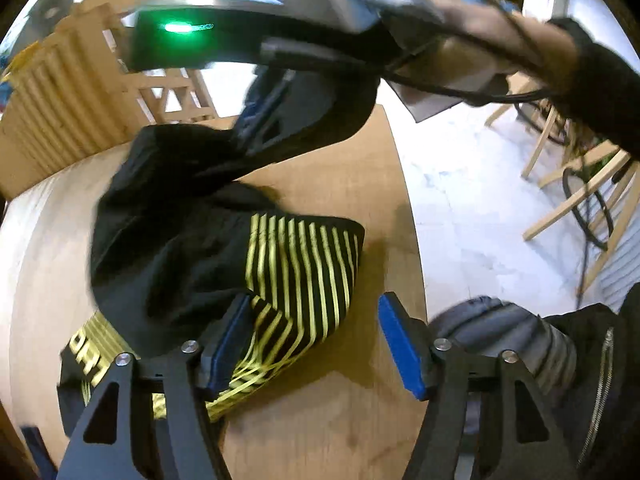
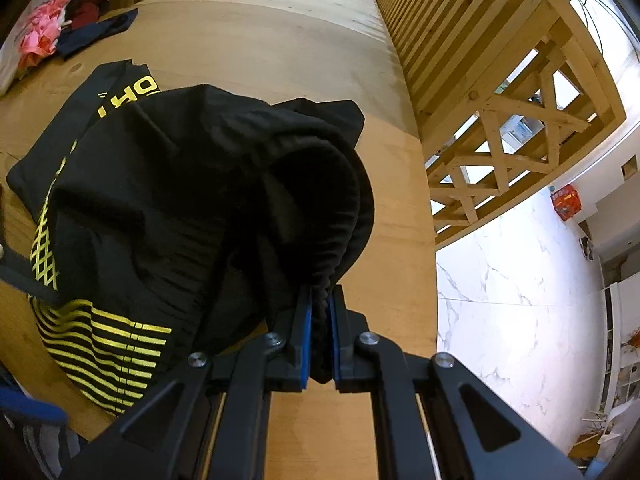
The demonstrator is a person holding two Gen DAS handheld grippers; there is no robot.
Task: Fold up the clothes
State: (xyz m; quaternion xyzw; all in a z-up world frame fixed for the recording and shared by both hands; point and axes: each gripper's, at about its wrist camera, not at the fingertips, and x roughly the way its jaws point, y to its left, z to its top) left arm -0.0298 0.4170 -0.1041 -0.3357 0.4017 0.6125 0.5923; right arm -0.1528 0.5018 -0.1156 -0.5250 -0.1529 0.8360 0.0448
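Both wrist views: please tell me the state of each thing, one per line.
Left hand-held gripper: open, holding nothing.
Right hand-held gripper: shut on the black garment's bunched edge.
Black garment: crumpled, partly lifted, rest lying on the table.
Wooden table: bears the garment.
Pink clothes: piled, untouched.

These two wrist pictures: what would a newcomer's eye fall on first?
First, the black garment with yellow stripes, heaped on the wooden table; the right tongs are shut on a bunched black edge of it. In the left wrist view, the left tongs stand open above the striped part. At the table's far corner lies a pink cloth.
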